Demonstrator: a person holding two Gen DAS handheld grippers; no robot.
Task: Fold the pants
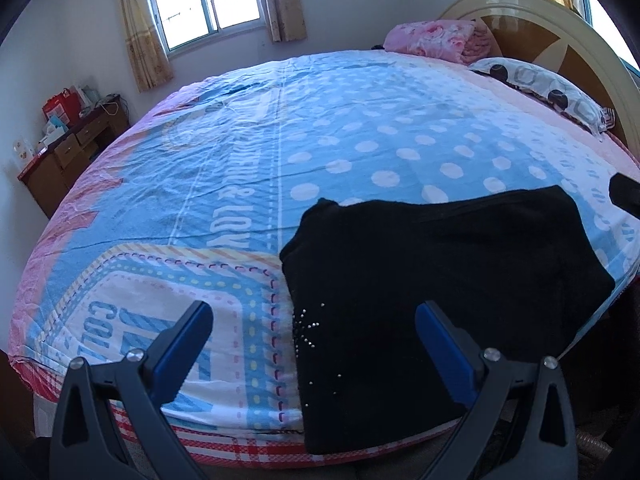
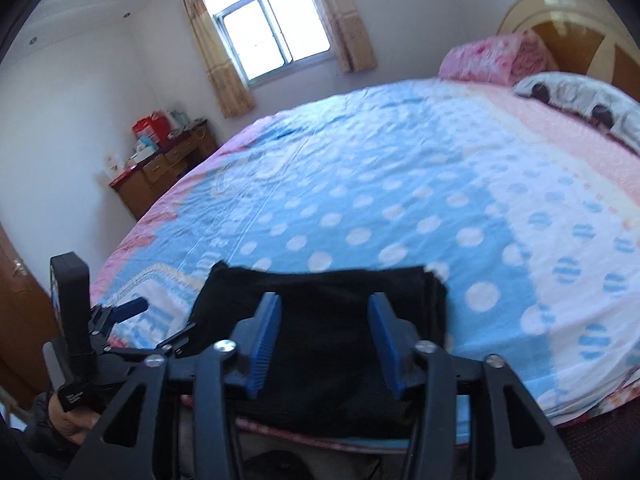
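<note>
While folded black pants [image 1: 440,280] lie at the near edge of the bed [image 1: 280,140], the left gripper [image 1: 314,320] hangs spread and empty. Only the right-wrist view shows the right gripper [image 2: 324,316], spread above the pants; only the left shows their studs.

We observe the right gripper [image 2: 323,340] above the folded black pants [image 2: 320,344] at the bed [image 2: 400,184] edge, fingers [image 2: 266,340] parted and empty. The left gripper [image 2: 132,320] stands beside, left of the pants.
</note>
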